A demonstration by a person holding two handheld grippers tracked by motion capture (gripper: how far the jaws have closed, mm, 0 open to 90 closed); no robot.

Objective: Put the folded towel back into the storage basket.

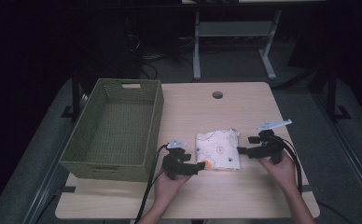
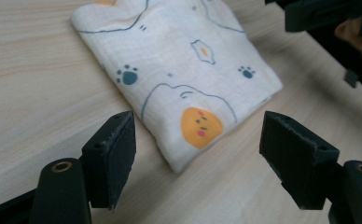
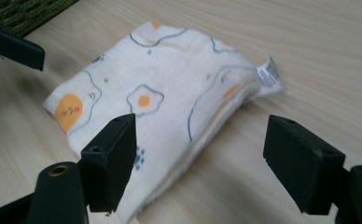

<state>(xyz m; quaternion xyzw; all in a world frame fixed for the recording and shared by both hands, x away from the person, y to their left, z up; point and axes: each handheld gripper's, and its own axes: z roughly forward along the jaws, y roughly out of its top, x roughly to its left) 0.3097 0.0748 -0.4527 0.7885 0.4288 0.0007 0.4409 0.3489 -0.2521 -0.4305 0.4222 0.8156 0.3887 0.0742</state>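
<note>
A folded white cloth (image 1: 219, 149) printed with eggs, paw marks and orange faces lies flat on the wooden table (image 1: 244, 107). My left gripper (image 1: 202, 167) sits at its near-left corner, jaws wide and empty; the cloth (image 2: 179, 70) lies just ahead of the pads, its nearest corner reaching the line between their tips. My right gripper (image 1: 241, 150) is at the cloth's right edge, also open. In the right gripper view the cloth (image 3: 156, 98) runs beside the left jaw, its white tag (image 3: 268, 74) at the far corner, untouched by either pad.
A green woven basket (image 1: 116, 95), with nothing inside, stands on the table's left part, close to my left hand. A round cable hole (image 1: 217, 95) is at the table's back. Bare wood surrounds the cloth at the front and right.
</note>
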